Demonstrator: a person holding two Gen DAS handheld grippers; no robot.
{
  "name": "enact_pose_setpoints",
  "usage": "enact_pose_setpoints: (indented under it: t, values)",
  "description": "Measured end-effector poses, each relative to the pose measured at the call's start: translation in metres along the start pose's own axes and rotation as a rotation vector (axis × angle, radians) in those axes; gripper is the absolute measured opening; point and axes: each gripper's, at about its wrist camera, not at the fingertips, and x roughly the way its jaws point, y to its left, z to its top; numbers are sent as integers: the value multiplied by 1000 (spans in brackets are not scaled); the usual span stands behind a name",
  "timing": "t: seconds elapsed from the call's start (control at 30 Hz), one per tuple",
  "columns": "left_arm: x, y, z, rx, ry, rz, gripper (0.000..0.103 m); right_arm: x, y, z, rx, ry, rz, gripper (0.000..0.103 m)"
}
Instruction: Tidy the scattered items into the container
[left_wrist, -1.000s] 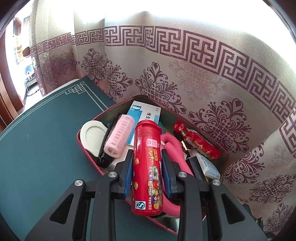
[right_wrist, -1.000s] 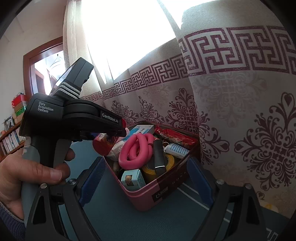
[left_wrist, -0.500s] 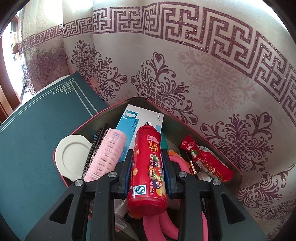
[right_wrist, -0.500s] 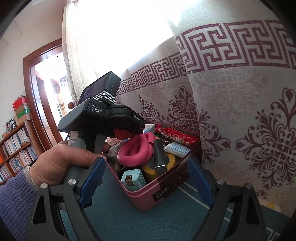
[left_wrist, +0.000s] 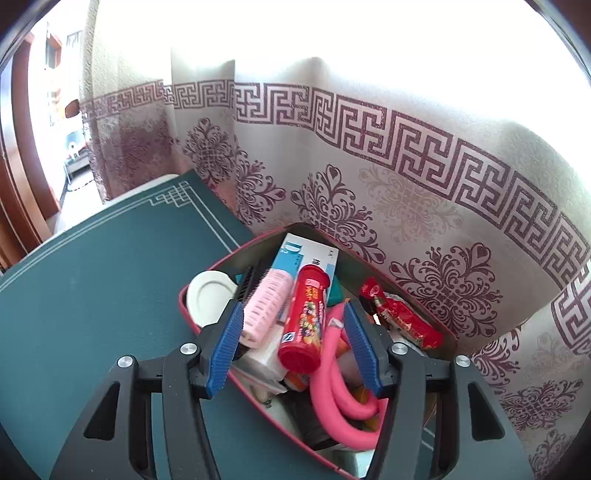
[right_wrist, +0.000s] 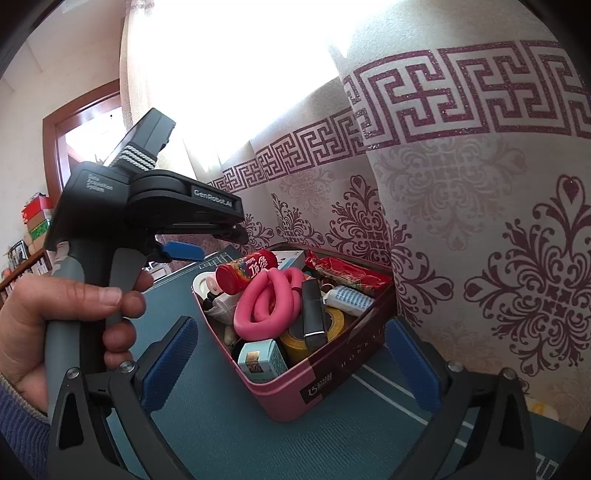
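L gripper (left_wrist: 293, 345) jaws opening, blue pads (left_wrist: 225, 349) off the red candy tube (left_wrist: 304, 317) on both sides; tube btwn them but not pinched, lying free on top of the pile in the pink tin (right_wrist: 332, 373). Just beyond L pad: pink hair roller (left_wrist: 263, 308) on a black comb, white round lid (left_wrist: 208, 297) further L. Under R pad: pink foam loop (left_wrist: 334, 384), curling back toward the camera. Past tube tip: blue-white box (left_wrist: 295, 256) leaning on far wall of tin. Beyond R finger: red snack packet (left_wrist: 400, 319) along the far-R rim. Tin on green mat (left_wrist: 92, 295), patterned curtain (left_wrist: 406, 184) right behind.

R gripper (right_wrist: 291, 363) spread wide, jaws opening, nothing pinched; tin sits beyond the tips, framed btwn the two pads, not touched. Nearest in tin: small teal box (right_wrist: 260, 356), yellow tape roll (right_wrist: 332, 325) w/ dark bar (right_wrist: 313, 314) across it. Then foam loop, tube at far-L corner. L of R gripper: person's hand (right_wrist: 48, 314) on grey handle of the L unit, held above tin's L edge.
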Motion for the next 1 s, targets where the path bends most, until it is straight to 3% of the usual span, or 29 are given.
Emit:
enact_pose_setpoints:
  t: [0.1,0.37,0.53,0.8,1.0]
  values:
    - [-22,7,-17,12,-42,51,76,1,0,-2,-5,-2,-5,102]
    - [-70,35,-65,-60,-80,57,78,12,-7,-5,17,70,-13,102]
    - [-88,41,-85,-69,-104,68,85,1,-20,-6,40,140,-20,102]
    - [-96,20,-97,-2,-138,119,85,-42,-7,-6,-198,89,-104,102]
    - [-91,9,-101,16,-122,142,85,-48,7,-5,-353,125,-76,102]
